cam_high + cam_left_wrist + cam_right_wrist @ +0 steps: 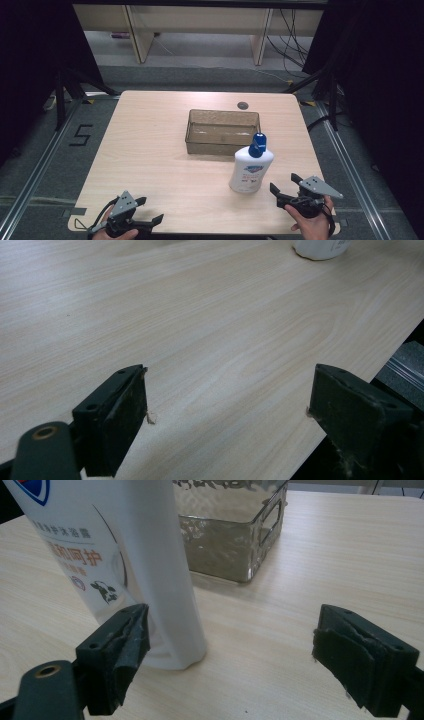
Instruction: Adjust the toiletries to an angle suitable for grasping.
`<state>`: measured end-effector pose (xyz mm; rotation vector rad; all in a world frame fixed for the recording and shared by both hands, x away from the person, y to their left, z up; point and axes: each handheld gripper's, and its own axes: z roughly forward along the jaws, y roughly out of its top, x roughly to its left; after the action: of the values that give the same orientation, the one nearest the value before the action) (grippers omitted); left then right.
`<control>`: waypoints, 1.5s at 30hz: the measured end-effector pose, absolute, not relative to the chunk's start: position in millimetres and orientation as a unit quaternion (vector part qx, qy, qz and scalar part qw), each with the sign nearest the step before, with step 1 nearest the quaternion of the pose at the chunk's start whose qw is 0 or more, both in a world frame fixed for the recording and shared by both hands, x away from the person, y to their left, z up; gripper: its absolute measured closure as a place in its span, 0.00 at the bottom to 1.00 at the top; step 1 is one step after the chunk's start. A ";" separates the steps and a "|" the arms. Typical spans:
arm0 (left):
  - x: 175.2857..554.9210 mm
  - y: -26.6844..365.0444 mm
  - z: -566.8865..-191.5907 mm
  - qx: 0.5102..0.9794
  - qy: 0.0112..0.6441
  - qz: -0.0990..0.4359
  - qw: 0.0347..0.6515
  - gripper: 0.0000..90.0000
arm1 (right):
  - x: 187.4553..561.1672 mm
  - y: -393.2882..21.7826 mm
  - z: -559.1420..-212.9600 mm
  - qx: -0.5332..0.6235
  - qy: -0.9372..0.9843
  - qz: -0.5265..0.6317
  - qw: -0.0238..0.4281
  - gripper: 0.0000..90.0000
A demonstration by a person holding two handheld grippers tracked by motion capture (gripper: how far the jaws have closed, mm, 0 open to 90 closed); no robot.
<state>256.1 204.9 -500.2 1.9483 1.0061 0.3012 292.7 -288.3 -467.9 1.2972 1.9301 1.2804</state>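
Table (150, 150) is carrying a clear brown bin (222, 131) mid-back, looking empty. White pump bottle (250, 167) is standing upright on the wood, just in front of the bin's near right corner, not in it. Right gripper (286, 186) is sitting just beside the bottle, jaws spread wide, nothing between the pads; the bottle is next to its left jaw. Left gripper (150, 210) is idling at the near edge, jaws spread wide too. Judging: grasp not yet made, whole move left.

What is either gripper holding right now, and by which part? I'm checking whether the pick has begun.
Nothing is held. The right gripper stands open beside the white bottle, apart from it; the left gripper is open over the bare table.
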 end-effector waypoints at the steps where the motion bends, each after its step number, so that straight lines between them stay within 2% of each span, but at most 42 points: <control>1: 256.2 205.4 -500.1 0.789 0.405 0.122 0.446 0.16 | 292.7 -288.3 -467.9 0.474 0.706 0.468 0.241 0.17; 10: 256.3 205.2 -500.1 0.789 0.404 0.123 0.446 0.16 | 292.7 -289.2 -466.9 0.467 0.705 0.468 0.257 0.17; 19: 256.2 205.0 -500.1 0.787 0.406 0.122 0.448 0.16 | 290.2 -283.4 -464.9 0.477 0.695 0.480 0.241 0.17; 24: 255.7 205.1 -499.4 0.791 0.407 0.126 0.439 0.16 | 289.9 -284.0 -459.5 0.457 0.697 0.487 0.261 0.17; 25: 255.6 204.9 -499.6 0.791 0.406 0.126 0.440 0.16 | 287.1 -281.0 -457.4 0.473 0.689 0.496 0.239 0.17; 28: 256.3 204.7 -500.6 0.789 0.405 0.123 0.446 0.16 | 287.2 -282.9 -452.6 0.454 0.693 0.499 0.255 0.17; 29: 256.2 204.6 -500.6 0.788 0.406 0.122 0.446 0.16 | 284.0 -279.4 -450.7 0.470 0.686 0.500 0.241 0.17; 30: 256.2 204.2 -500.9 0.787 0.406 0.122 0.449 0.16 | 286.4 -280.8 -450.6 0.449 0.690 0.506 0.258 0.17; 32: 256.2 204.2 -501.0 0.787 0.406 0.122 0.449 0.16 | 285.5 -279.4 -447.9 0.447 0.692 0.508 0.251 0.17; 38: 256.5 204.4 -501.0 0.787 0.407 0.122 0.447 0.16 | 283.4 -278.4 -439.4 0.431 0.691 0.513 0.270 0.17; 39: 256.7 204.5 -501.1 0.787 0.408 0.122 0.447 0.16 | 281.8 -276.4 -438.1 0.439 0.689 0.517 0.256 0.17; 44: 257.2 205.1 -501.1 0.789 0.406 0.122 0.445 0.16 | 279.4 -272.0 -432.4 0.441 0.689 0.515 0.256 0.17; 45: 257.0 204.7 -501.3 0.787 0.408 0.123 0.446 0.16 | 281.7 -273.4 -431.7 0.422 0.692 0.520 0.268 0.17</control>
<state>257.0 204.7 -501.3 1.9497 1.0102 0.3049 281.7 -273.4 -431.7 1.1394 1.8659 1.4038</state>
